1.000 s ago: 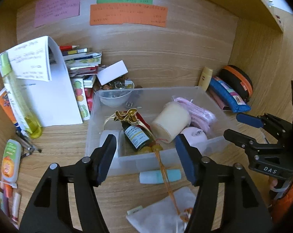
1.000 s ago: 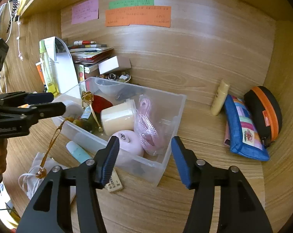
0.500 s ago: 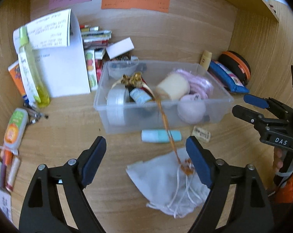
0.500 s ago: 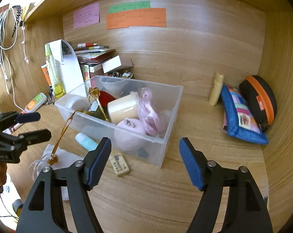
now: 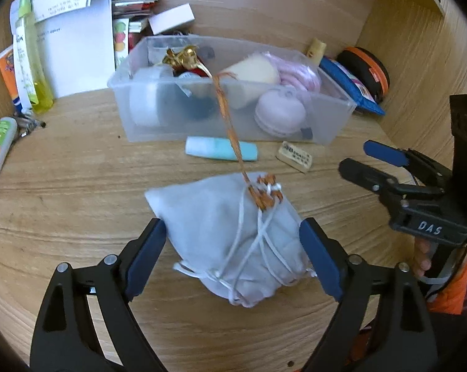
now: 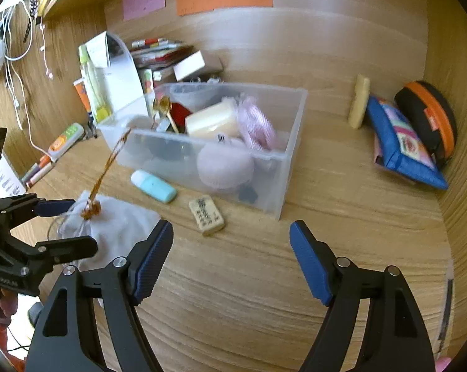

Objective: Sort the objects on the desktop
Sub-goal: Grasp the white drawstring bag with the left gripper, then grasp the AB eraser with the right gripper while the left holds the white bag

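A white drawstring pouch [image 5: 221, 223] lies on the wooden desk with a gold ribbon [image 5: 230, 130] running from it up into the clear plastic bin [image 5: 335, 117]. My left gripper [image 5: 233, 238] straddles the pouch, its jaws opening, the pads beside the cloth but not pressing it. My right gripper [image 6: 231, 235] hovers over bare desk in front of the bin [image 6: 283, 186], jaws opening with nothing between them. A teal tube [image 6: 154, 186] and an eraser [image 6: 207, 214] lie in front of the bin. The bin holds a cream candle, pink items and a small bottle.
A blue pouch [image 6: 400, 145], an orange-and-black case [image 6: 428, 117] and a cream bottle [image 6: 359, 102] sit at the right wall. Books, a curled paper [image 5: 78, 37] and a yellow-green bottle [image 5: 32, 62] stand at the back left. Tubes and pens lie along the left edge.
Both grippers pulled back from the bin and sank toward the desk while their jaws widened. The left one now frames the white pouch, which lay below its view earlier.
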{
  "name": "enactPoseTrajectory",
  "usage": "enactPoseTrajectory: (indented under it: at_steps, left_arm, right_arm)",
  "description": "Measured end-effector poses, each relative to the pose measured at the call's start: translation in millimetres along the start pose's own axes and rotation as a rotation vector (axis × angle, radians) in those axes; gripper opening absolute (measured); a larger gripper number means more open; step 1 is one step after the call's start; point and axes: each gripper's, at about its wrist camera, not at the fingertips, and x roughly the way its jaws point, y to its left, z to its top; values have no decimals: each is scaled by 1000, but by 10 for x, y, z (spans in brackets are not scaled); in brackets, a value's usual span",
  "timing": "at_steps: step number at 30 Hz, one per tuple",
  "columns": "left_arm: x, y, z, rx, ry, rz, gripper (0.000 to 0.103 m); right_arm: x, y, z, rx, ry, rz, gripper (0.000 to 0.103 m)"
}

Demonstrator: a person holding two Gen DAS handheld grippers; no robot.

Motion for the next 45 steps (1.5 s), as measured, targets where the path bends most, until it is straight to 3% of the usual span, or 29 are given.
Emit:
enactPoseTrajectory:
  at_steps: [2,7,14,20,21,24,30,39,43,45]
  left_arm:
    - [22,-12,-15,-11,5,1,97]
    - [202,-128,-49,12,71,19,98]
    - [260,-219,-1,19,50,81,99]
    - [345,-205,37,34,23,126,98]
    - [346,-190,43,29,17,129,94]
    - [312,-113,53,19,-5,124,84]
    - [293,-5,95,2,-28,104,74]
    - [240,136,173,-87,-54,34,71]
    - [211,182,175,-112,-64,20,70]
    - [186,182,167,-111,-72,26,70]
  right_arm:
    - [56,21,-38,-8,18,5,75]
    - [173,67,-55,-36,60,25,75]
    - [321,104,-19,-60,111,51,73]
    - [441,178,28,-88,140,50,60]
    - [459,186,37,-90,145,52,59]
    - [522,214,65,-98,158,54,54]
    - [628,267,102,-124,175,44,42]
    - [686,300,130,-118,168,14,41]
    - [683,328,126,-124,163,18,24]
    - [678,339,128,-123,163,18,24]
